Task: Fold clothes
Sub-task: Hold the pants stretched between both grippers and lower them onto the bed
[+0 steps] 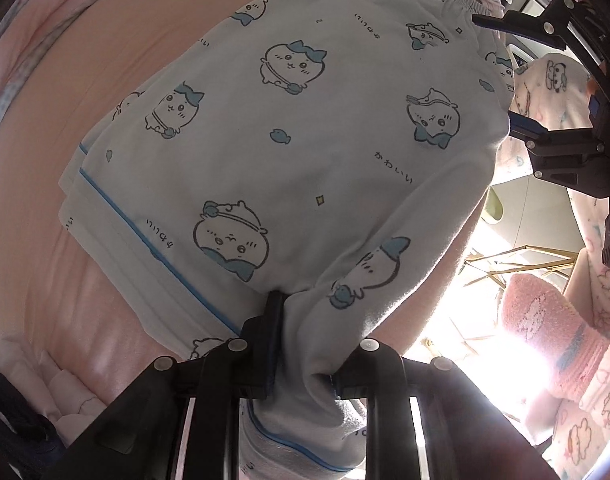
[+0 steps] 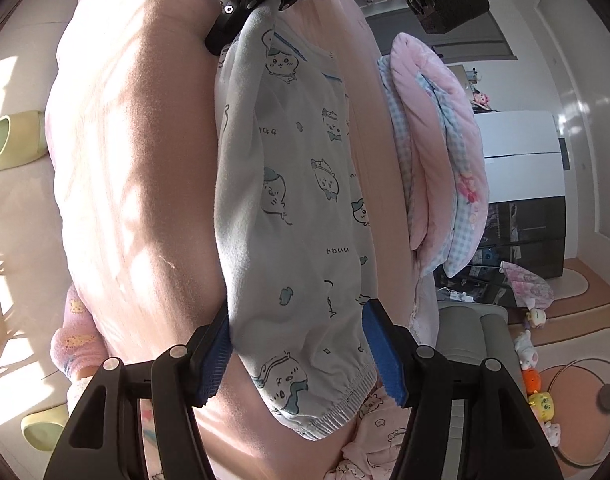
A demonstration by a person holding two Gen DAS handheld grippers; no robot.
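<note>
The pale blue shorts (image 1: 297, 128) lie spread on the pink bed (image 1: 45, 208), ahead of both claws. The left claw (image 1: 301, 364) points down and is clamped on a bunched hem of the shorts, the cloth pinched between its pads. The right claw (image 2: 301, 352) stands wide open at the other end, its blue pads (image 2: 383, 356) either side of the elastic waistband (image 2: 345, 404) without pressing it. A folded pink quilt (image 2: 437, 152) lies beyond the shorts, right of the right claw.
</note>
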